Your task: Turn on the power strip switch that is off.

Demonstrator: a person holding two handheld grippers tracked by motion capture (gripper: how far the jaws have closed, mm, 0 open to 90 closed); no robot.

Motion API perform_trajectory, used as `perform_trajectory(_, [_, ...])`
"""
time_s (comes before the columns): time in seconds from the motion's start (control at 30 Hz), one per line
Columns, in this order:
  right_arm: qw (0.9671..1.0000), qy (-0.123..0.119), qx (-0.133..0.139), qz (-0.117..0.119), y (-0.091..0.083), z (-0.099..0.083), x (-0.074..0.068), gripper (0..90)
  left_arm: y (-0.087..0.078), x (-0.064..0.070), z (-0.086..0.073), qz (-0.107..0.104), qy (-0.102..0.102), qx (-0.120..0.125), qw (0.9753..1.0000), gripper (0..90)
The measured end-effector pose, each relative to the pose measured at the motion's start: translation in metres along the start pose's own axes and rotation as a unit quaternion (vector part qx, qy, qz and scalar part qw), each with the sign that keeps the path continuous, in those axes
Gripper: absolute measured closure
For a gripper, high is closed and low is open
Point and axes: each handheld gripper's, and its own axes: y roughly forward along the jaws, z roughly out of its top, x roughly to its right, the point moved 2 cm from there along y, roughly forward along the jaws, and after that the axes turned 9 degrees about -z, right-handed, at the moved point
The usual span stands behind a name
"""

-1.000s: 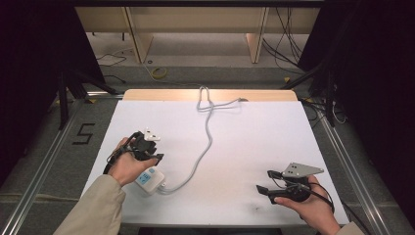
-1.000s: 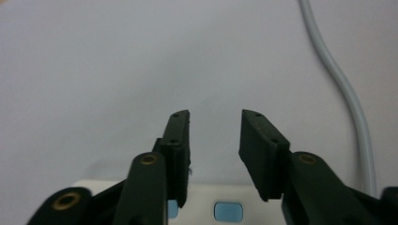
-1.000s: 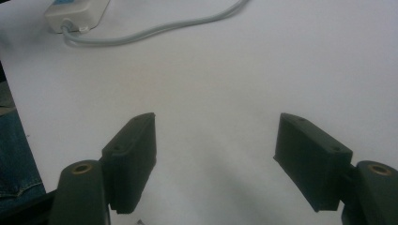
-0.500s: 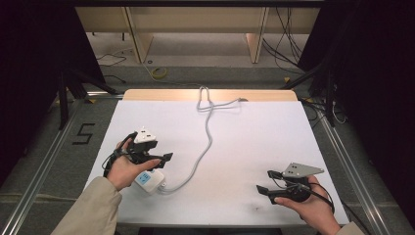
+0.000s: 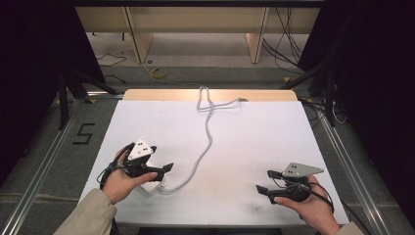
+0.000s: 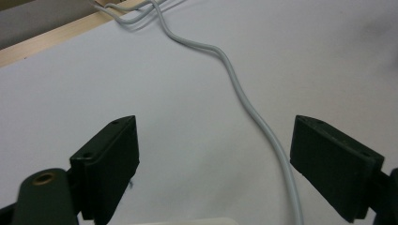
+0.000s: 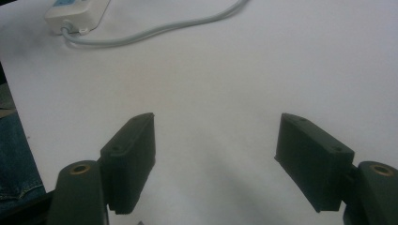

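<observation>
Currently the left gripper (image 5: 164, 169) hovers over the near-left part of the table (image 5: 254, 127), jaws spread wide with nothing between them. In the left gripper view (image 6: 213, 154) the jaws stand well apart, the bare white surface lies between them, and the grey cord (image 6: 244, 101) runs just inside the right-hand jaw without touching it. A sliver of white casing (image 6: 187, 221) shows at the bottom edge of that view, under the jaws.

Power strip (image 5: 151, 183): a small white block, lying flat on the table directly below and slightly near of the left gripper, partly covered by the hand (image 5: 125, 178). Its cord leaves the right end, loops, then runs toward the far edge, where it bunches in a loose tangle (image 5: 208, 100).

Right gripper (image 5: 264, 183): near-right of the table, well apart from the strip, jaws likewise wide and holding nothing. The right gripper view (image 7: 216, 157) looks across bare table to the strip (image 7: 77, 11) and the cord's loop (image 7: 155, 30) at the far left.

Judgement: the approach step is in hand and no grasp has been made. The left gripper appears positioned to take the strip or the cord close to it. The next move calls for lowering, centring the jaws across the casing's short width, then closing. The right gripper would have to travel left to assist.
</observation>
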Motion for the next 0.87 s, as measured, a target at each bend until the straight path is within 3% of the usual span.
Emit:
perform_trajectory(0.13, [1.0000, 0.000, 0.000, 0.001, 0.000, 0.000, 0.000, 28.8, -0.005, 0.002, -0.010, 0.004, 0.018, -0.006, 0.9998, 14.9])
perform_trajectory(0.4, [1.0000, -0.004, -0.003, 0.003, 0.001, -0.001, -0.001, 28.9, -0.014, 0.004, -0.024, 0.013, 0.019, -0.012, 0.9997, 14.9])
perform_trajectory(0.87, [1.0000, -0.005, -0.002, 0.003, 0.000, 0.000, -0.001, 28.8, -0.017, 0.009, -0.028, 0.023, 0.028, -0.018, 0.9992, 15.1])
